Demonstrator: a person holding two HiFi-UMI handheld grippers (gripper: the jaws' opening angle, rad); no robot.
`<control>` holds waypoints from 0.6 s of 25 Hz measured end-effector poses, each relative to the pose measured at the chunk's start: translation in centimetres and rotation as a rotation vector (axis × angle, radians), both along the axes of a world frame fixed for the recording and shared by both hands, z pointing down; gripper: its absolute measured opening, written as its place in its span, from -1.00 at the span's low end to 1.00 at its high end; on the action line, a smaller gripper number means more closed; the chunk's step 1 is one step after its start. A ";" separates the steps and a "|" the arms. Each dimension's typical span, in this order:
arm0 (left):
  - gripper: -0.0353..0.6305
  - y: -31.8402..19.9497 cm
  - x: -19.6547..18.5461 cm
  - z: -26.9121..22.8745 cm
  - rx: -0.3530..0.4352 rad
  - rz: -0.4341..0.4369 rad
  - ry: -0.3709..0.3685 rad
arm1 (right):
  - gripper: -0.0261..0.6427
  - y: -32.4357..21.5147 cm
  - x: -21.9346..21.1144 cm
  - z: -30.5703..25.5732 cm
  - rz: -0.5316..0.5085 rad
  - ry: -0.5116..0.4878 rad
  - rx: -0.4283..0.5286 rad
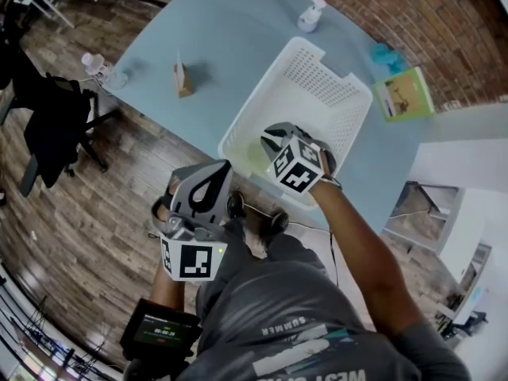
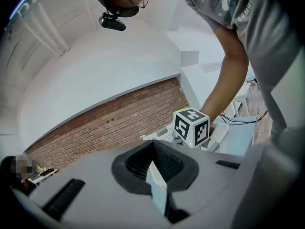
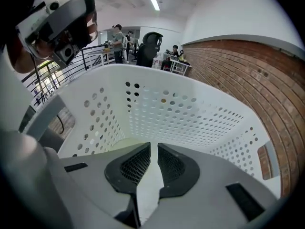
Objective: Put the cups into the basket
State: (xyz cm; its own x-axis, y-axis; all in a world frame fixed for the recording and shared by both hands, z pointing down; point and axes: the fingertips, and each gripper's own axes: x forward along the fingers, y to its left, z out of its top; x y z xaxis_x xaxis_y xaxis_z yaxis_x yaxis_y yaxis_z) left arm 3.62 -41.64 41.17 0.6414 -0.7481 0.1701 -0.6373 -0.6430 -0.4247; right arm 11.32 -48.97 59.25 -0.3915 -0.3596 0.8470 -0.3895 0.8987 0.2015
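Note:
A white perforated basket (image 1: pixel 238 125) stands on the pale blue table (image 1: pixel 230 30). In its near left corner sits a pale green cup (image 1: pixel 258 155). My right gripper (image 1: pixel 276 132) hangs over that corner and points steeply down. In the right gripper view the gripper (image 3: pixel 153 149) shows only a narrow slit between its jaws, with nothing in it. The cup's rim (image 3: pixel 116 144) peeks out beyond the left jaw, against the basket wall (image 3: pixel 190 113). My left gripper (image 1: pixel 208 182) is held low by my body, off the table, and is shut (image 2: pixel 153 149) and empty.
On the table are a spray bottle (image 1: pixel 311 13) at the far edge, a small brown box (image 1: pixel 183 78) to the left, and a green box (image 1: pixel 405 94) with a teal object (image 1: pixel 385 54) to the basket's right. A black office chair (image 1: pixel 55 125) stands on the wooden floor at the left.

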 end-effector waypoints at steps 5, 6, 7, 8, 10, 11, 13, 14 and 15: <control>-0.90 0.2 0.7 -0.9 0.015 0.006 -0.016 | -0.81 -0.1 -0.5 -2.8 -0.009 -0.054 0.048; -0.90 0.3 0.9 -1.0 0.018 0.007 -0.019 | -0.81 -0.1 -0.6 -3.5 -0.009 -0.067 0.063; -0.90 0.4 1.1 -1.2 0.021 0.008 -0.023 | -0.81 -0.1 -0.6 -4.2 -0.009 -0.080 0.077; -0.90 0.5 1.3 -1.4 0.025 0.009 -0.026 | -0.81 0.0 -0.6 -4.9 -0.009 -0.094 0.091; -0.90 0.6 1.7 -1.8 0.032 0.011 -0.033 | -0.81 0.2 -0.5 -6.4 -0.004 -0.126 0.116; -0.90 0.7 1.9 -2.1 0.037 0.012 -0.036 | -0.81 0.3 -0.4 -7.1 0.000 -0.142 0.129; -0.90 0.9 2.3 -2.5 0.045 0.014 -0.043 | -0.81 0.5 -0.1 -8.6 0.008 -0.171 0.155; -0.90 1.0 2.5 -2.8 0.050 0.016 -0.048 | -0.81 0.7 0.1 -9.3 0.011 -0.185 0.167; -0.90 1.1 2.7 -3.1 0.056 0.018 -0.053 | -0.81 0.8 0.3 -10.0 0.013 -0.199 0.179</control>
State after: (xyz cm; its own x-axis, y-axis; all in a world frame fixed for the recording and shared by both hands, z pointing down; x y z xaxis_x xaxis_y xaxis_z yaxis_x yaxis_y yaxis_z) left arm 6.34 -40.57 38.09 0.6457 -0.7460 0.1628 -0.6017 -0.6284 -0.4931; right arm 11.59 -48.14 49.25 -0.5384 -0.5032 0.6760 -0.4490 0.8501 0.2753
